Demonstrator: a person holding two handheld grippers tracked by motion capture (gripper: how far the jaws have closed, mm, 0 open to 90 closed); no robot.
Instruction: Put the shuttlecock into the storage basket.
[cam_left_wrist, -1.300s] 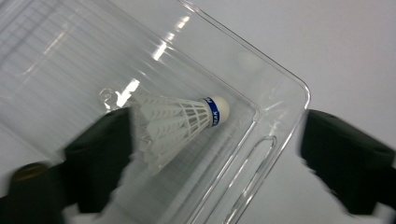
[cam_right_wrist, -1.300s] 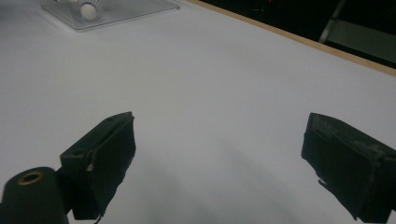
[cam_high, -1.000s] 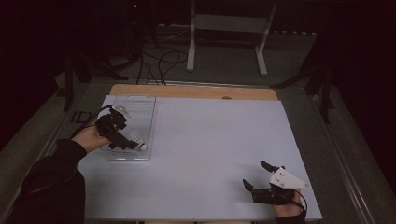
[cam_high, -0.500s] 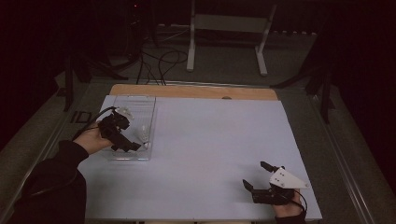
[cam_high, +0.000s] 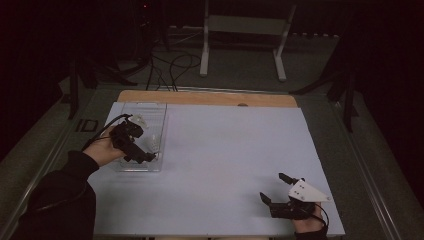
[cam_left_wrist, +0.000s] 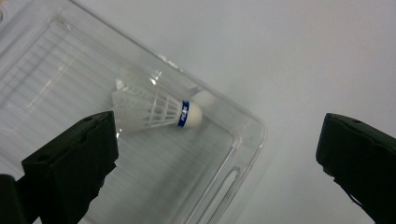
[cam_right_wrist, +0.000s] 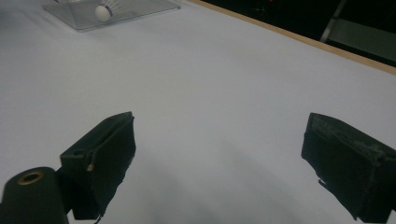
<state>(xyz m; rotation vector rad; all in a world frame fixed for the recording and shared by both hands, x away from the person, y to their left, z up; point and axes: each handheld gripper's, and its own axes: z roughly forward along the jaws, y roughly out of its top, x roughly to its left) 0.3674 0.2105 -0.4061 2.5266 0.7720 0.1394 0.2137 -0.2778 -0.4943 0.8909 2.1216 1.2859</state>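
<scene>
White shuttlecock (cam_left_wrist: 156, 109) lies in tray (cam_left_wrist: 243, 154), seemingly untouched.

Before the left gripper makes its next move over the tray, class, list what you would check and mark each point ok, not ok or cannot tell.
1. Shuttlecock lies inside the tray: ok.
2. Left gripper jaws open, nothing held: ok.
3. Shuttlecock lies free, no jaw touching it: ok.
4. Tray sits flat on the table: ok.
5. Right gripper open and well away from the tray: ok.
6. Shuttlecock centred between the left jaws: not ok, it lies near one jaw.
</scene>
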